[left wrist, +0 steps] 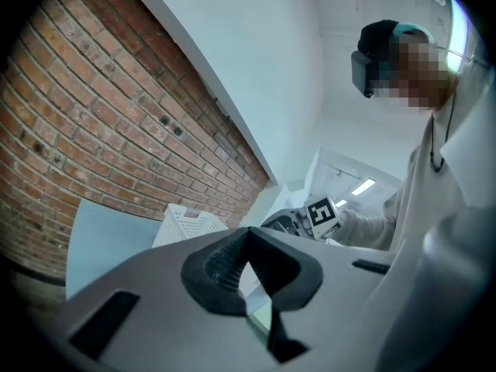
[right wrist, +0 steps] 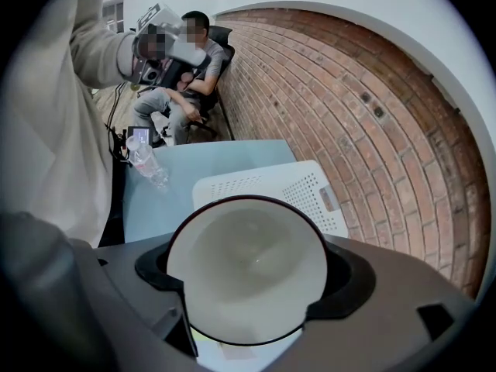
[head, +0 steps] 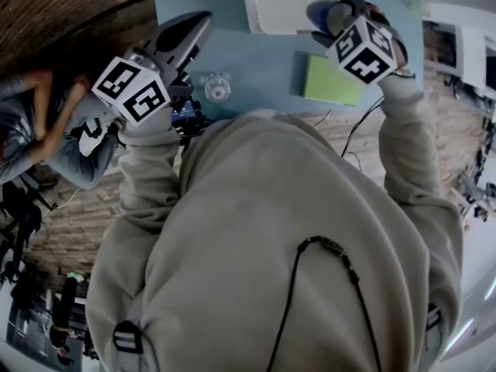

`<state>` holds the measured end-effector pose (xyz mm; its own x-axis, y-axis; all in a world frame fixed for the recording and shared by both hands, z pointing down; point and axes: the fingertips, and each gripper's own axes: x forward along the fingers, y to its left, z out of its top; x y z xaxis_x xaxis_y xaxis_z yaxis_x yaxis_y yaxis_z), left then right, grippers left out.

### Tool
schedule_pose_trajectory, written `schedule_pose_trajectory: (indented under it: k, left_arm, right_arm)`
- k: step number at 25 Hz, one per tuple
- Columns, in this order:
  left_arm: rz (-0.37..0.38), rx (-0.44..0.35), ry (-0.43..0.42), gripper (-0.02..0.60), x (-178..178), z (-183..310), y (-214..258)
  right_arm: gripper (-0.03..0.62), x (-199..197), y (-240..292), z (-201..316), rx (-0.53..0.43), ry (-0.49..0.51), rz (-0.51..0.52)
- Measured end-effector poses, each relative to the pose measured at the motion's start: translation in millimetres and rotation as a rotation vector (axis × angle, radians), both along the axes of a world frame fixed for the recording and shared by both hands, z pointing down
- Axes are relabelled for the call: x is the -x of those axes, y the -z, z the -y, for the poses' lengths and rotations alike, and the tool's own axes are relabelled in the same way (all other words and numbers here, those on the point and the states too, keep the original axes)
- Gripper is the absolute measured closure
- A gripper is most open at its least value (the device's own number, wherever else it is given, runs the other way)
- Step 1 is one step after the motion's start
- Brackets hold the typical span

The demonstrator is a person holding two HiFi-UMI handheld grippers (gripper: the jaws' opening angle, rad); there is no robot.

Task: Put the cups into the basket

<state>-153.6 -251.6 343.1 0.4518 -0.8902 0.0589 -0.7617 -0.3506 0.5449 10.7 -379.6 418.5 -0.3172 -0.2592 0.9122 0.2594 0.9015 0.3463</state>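
Blue table [head: 256, 60] below; right gripper [right wrist: 252, 276] raised, clamped on white cup [right wrist: 248, 250]; left gripper [left wrist: 246, 239] raised, jaws together

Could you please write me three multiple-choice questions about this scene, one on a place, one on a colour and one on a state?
1. Where does the white basket stand?
A. on the floor
B. on the blue table
C. on a chair

2. What colour is the flat pad lying on the table?
A. green
B. red
C. black

3. What is the state of the right gripper?
A. open and empty
B. shut with nothing in it
C. shut on a cup

Answers:
1 B, the right gripper view shows it on the tabletop by the brick wall.
2 A, the head view shows it green near the table's edge.
3 C, its fingers press the sides of the cup.
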Motion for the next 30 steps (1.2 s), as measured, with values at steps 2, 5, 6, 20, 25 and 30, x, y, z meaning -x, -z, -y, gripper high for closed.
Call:
schedule_pose_trajectory:
  k: [2, 5, 6, 20, 25, 30]
  left_arm:
    - [-0.002, 0.019, 0.037, 0.583, 8.7, 4.0, -10.2]
    - [-0.003, 0.049, 0.095, 0.583, 17.3, 4.0, -21.1]
    - [0.001, 0.061, 0.109, 0.583, 19.9, 3.3, -23.5]
    - [0.078, 0.154, 0.245, 0.583, 56.4, -17.8, -26.5]
    - [0.099, 0.190, 0.269, 0.583, 62.4, -22.5, -34.6]
    - [0.104, 0.205, 0.260, 0.583, 59.5, -19.4, -36.9]
  right_arm:
    - [0.171, 17.1, -5.9, 17.5, 0.015, 0.015, 0.016]
    - [0.171, 34.3, -27.3, 40.1, 0.038, 0.041, 0.017]
    - [0.171, 39.0, -35.8, 47.1, 0.044, 0.048, 0.010]
    - [0.171, 58.2, -207.4, 96.5, 0.171, 0.061, -0.197]
    - [0.171, 53.5, -249.1, 92.9, 0.169, 0.036, -0.199]
    - [0.171, 48.8, -266.0, 87.2, 0.202, 0.013, -0.196]
